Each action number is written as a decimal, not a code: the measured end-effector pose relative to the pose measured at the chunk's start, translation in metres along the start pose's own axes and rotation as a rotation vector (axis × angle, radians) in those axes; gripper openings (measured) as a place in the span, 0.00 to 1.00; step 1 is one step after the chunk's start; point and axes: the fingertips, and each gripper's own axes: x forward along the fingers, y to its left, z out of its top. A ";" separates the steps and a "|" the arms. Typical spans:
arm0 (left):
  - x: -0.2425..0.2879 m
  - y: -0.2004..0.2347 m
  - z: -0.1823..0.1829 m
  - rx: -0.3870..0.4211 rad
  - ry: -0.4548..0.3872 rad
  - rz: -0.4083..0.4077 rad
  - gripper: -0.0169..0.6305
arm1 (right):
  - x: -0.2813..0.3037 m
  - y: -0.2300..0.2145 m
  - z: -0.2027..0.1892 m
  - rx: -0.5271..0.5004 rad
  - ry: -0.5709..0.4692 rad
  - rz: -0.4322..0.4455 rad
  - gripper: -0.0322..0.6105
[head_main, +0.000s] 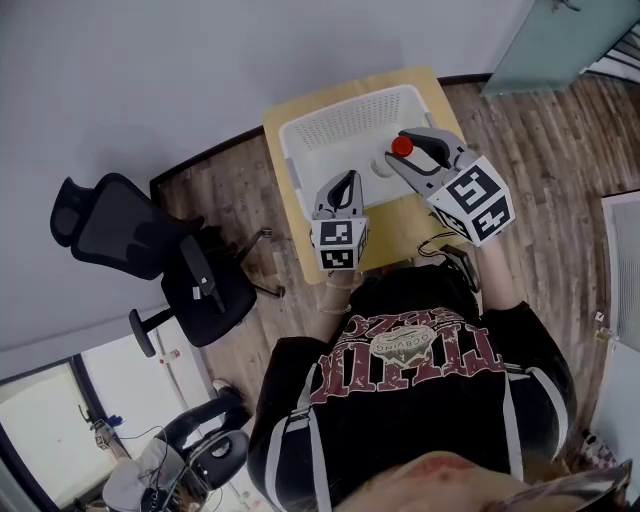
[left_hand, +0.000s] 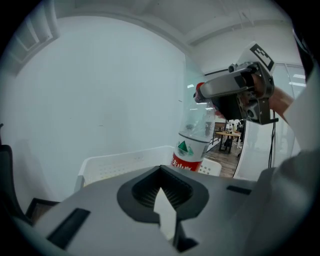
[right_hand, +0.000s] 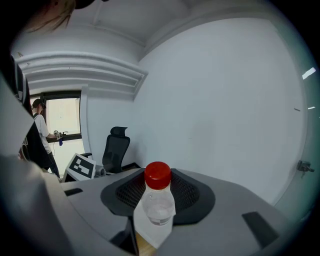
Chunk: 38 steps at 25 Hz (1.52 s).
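Red-capped bottle (left_hand: 195, 142) pinched in right tongs (head_main: 403, 150) over white basket (head_main: 330, 130); left tongs (head_main: 346, 178) pressed together, empty.

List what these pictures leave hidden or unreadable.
Bottle base: hidden in the head view by the right gripper, in the left gripper view by the left gripper.
Label print: left gripper view, too small.
Table front edge: head view, covered by grippers and the person.

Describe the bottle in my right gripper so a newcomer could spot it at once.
Find the small wooden table by the grey wall, carrying a white perforated basket. Just above the basket, the right gripper is shut on a clear plastic bottle, the only one there, marked by its red cap and red label.
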 end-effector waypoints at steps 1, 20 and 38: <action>0.000 0.000 0.000 0.001 0.002 -0.001 0.10 | -0.005 0.002 0.004 -0.006 -0.005 0.002 0.31; -0.001 -0.003 -0.001 0.018 0.008 -0.020 0.10 | -0.067 0.049 0.050 -0.049 -0.126 0.114 0.31; 0.000 -0.007 -0.001 0.047 0.011 -0.017 0.10 | -0.067 0.079 0.012 -0.032 -0.080 0.218 0.31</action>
